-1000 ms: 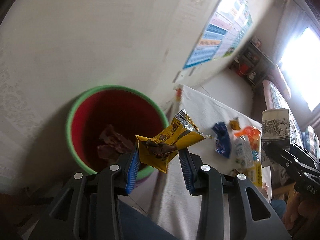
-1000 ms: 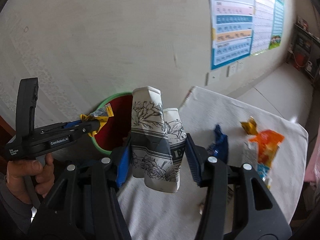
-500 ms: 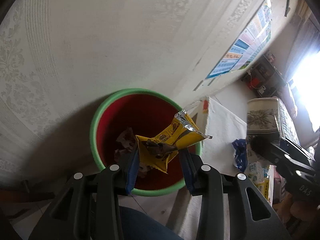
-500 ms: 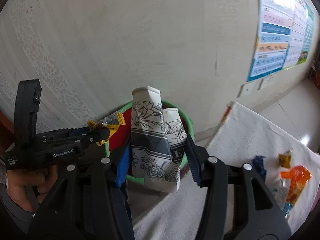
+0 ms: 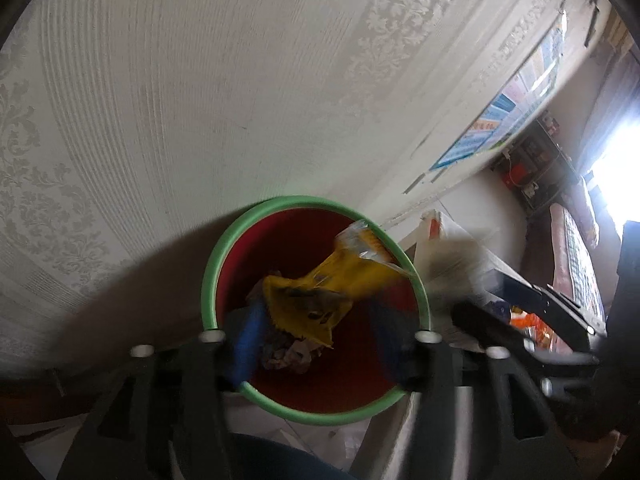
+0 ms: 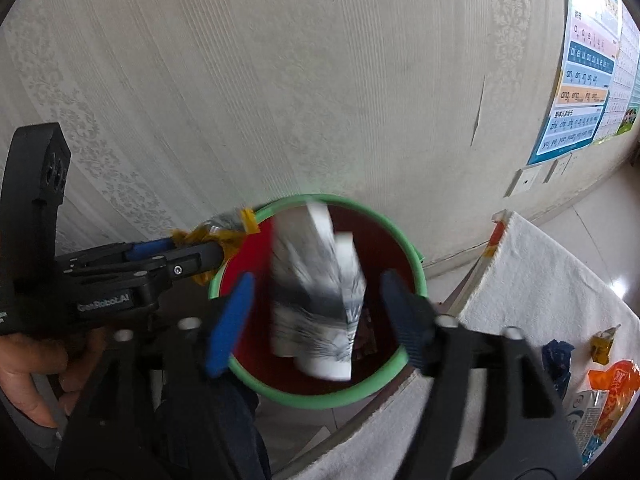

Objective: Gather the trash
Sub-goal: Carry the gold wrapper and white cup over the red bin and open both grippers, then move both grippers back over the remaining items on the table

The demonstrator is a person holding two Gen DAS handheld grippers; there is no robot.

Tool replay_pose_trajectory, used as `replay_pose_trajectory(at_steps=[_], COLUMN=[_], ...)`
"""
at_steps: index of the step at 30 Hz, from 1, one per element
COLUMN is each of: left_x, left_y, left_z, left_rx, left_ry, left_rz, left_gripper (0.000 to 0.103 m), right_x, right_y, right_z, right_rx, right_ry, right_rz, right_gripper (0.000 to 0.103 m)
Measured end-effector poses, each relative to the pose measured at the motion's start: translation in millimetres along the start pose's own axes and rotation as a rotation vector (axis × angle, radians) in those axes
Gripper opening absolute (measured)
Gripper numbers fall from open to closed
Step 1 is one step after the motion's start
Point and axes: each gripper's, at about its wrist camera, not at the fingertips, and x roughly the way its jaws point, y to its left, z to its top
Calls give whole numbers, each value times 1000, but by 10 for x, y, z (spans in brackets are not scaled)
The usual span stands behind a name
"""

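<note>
Here, in the left wrist view, the left gripper [image 5: 316, 340] hangs over the mouth of the red bin [image 5: 224, 248] with the green rim, so whatever it lets go lands inside. Its jaws are opening, and the yellow snack wrapper [image 5: 320, 292] sits loose between them above crumpled scraps on the bin's bottom.

In the right wrist view, the right gripper [image 6: 320, 316] is over the same bin, jaws opening too; the flattened floral paper cups [image 6: 320, 300] blur between the pads, apparently falling. More wrappers [image 6: 612, 380] wait at the right edge of the white cloth [image 6: 540, 280].
</note>
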Motion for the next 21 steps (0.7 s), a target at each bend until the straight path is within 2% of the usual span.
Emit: replay_pose_trajectory(at_steps=[2,5,8,13,15,21], left_x=[-4,4,-34,-144,-206,-320], left_y=[31,37,8,-134,-252,-609], left_z=[5,-5,-52,-125,-174,-355], left_rx=[-25,-43,-43,-25,-7,46], left_ry=[-14,-12,-19,-30,-38,-35], left_rz=[-5,-3,-1,-8,-13,-51], left_gripper=[74,76,86,90,93,95], right_x=[5,-14,-105,-345,-475,-946], right_y=[-19,-65,-99,-206,-234,-418], right_z=[-11,-57,-132,-264,-327,-603], right_rx=[1,5,13,36,45,90], right_ry=[2,10,8,-10,-22,-68], right_rz=[-14,-24,-39,-68,-79,-129], right_gripper=[81,83,86,89,90,94])
